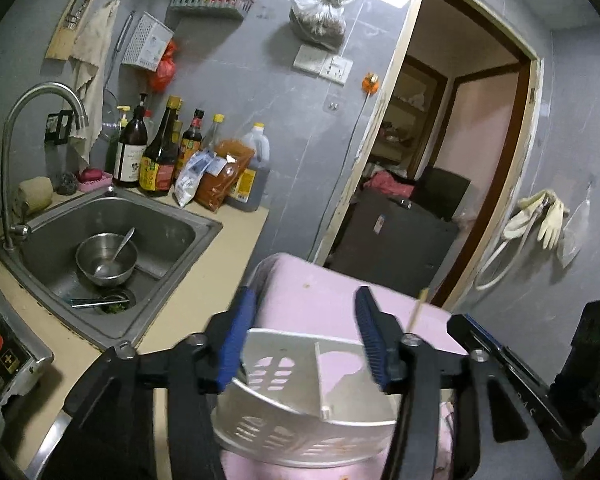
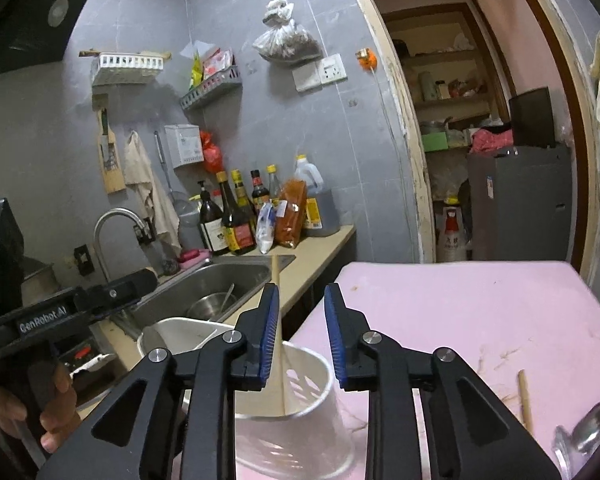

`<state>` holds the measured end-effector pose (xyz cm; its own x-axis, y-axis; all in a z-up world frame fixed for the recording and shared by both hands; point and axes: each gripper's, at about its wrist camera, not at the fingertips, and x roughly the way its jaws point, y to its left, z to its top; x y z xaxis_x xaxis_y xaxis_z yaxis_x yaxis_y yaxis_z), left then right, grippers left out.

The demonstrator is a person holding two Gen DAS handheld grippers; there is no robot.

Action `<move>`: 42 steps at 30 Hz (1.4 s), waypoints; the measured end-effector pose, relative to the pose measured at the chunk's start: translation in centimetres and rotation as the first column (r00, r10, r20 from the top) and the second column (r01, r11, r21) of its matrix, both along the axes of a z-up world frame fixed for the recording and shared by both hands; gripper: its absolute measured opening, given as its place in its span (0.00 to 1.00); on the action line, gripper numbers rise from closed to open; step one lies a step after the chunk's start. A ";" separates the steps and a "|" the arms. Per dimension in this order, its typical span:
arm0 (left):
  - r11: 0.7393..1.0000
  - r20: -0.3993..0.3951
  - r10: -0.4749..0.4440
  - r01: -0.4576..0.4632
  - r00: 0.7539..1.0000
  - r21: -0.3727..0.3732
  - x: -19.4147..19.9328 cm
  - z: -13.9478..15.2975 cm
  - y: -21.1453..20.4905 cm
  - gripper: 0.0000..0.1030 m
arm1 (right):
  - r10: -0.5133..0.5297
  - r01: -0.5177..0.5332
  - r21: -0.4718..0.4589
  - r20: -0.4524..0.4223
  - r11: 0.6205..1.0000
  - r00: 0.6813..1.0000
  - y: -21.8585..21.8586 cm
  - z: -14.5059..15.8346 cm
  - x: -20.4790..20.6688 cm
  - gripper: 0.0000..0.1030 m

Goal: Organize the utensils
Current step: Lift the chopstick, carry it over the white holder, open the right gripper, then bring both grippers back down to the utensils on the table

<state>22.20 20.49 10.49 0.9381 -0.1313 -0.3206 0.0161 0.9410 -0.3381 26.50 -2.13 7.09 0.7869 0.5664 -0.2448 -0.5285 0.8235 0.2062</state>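
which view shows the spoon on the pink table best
The right wrist view. It shows the spoon lying on the pink table at the lower right edge, next to a chopstick, though blurred by the fisheye rim. The left wrist view does not show that spoon at all; there the white utensil holder fills the foreground.

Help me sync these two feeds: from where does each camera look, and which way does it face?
Left wrist: on the left gripper, over the white utensil holder, toward the sink and doorway; its fingers show.
Right wrist: on the right gripper, toward the same wall; fingers and the hand show.
Shared: holder, sink, pink table.
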 end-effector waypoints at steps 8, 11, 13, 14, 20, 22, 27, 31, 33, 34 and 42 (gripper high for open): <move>0.997 0.071 0.042 -0.047 0.997 0.069 -1.7 1.8 -3.4 0.73 | -0.050 0.051 0.000 0.144 0.999 0.988 -5.0 3.0 -3.2 0.61; 0.992 0.100 0.041 -0.053 0.994 0.118 -2.6 1.8 -5.5 0.84 | -0.071 0.072 -0.002 0.164 0.997 0.984 -7.5 3.4 -4.4 0.77; 0.988 0.123 0.029 -0.047 0.992 0.147 -3.4 1.5 -6.9 0.92 | -0.086 0.089 -0.008 0.170 0.996 0.982 -9.3 3.4 -5.3 0.83; 0.987 0.131 0.026 -0.046 0.991 0.156 -3.7 1.3 -7.6 0.94 | -0.094 0.098 -0.016 0.169 0.995 0.981 -10.3 3.3 -5.7 0.86; 0.979 0.144 -0.029 -0.001 0.989 0.204 -4.7 0.5 -11.5 0.94 | -0.149 0.160 -0.051 0.168 0.986 0.974 -15.2 2.6 -7.8 1.00; 0.975 0.149 -0.050 0.016 0.988 0.223 -5.0 0.2 -13.1 0.95 | -0.164 0.178 -0.065 0.174 0.982 0.971 -16.4 2.4 -8.4 1.00; 0.960 0.149 -0.104 0.060 0.983 0.274 -5.8 -0.7 -16.4 0.97 | -0.196 0.214 -0.086 0.179 0.973 0.964 -18.7 1.5 -9.6 1.00; 0.941 0.125 -0.148 0.101 0.981 0.322 -6.1 -1.9 -18.9 0.97 | -0.219 0.243 -0.116 0.187 0.963 0.958 -20.1 0.6 -10.1 1.00; 0.930 0.093 -0.171 0.129 0.981 0.343 -5.6 -2.7 -20.1 0.97 | -0.233 0.259 -0.138 0.179 0.956 0.956 -20.8 0.0 -10.1 1.00; 0.925 0.077 -0.179 0.141 0.981 0.352 -5.4 -3.1 -20.5 0.97 | -0.237 0.263 -0.147 0.172 0.954 0.956 -21.1 -0.2 -10.0 1.00; 0.892 -0.158 -0.223 0.266 0.962 0.365 -2.0 -7.4 -22.5 0.97 | -0.263 0.266 -0.229 0.046 0.936 0.964 -22.9 -2.8 -7.6 1.00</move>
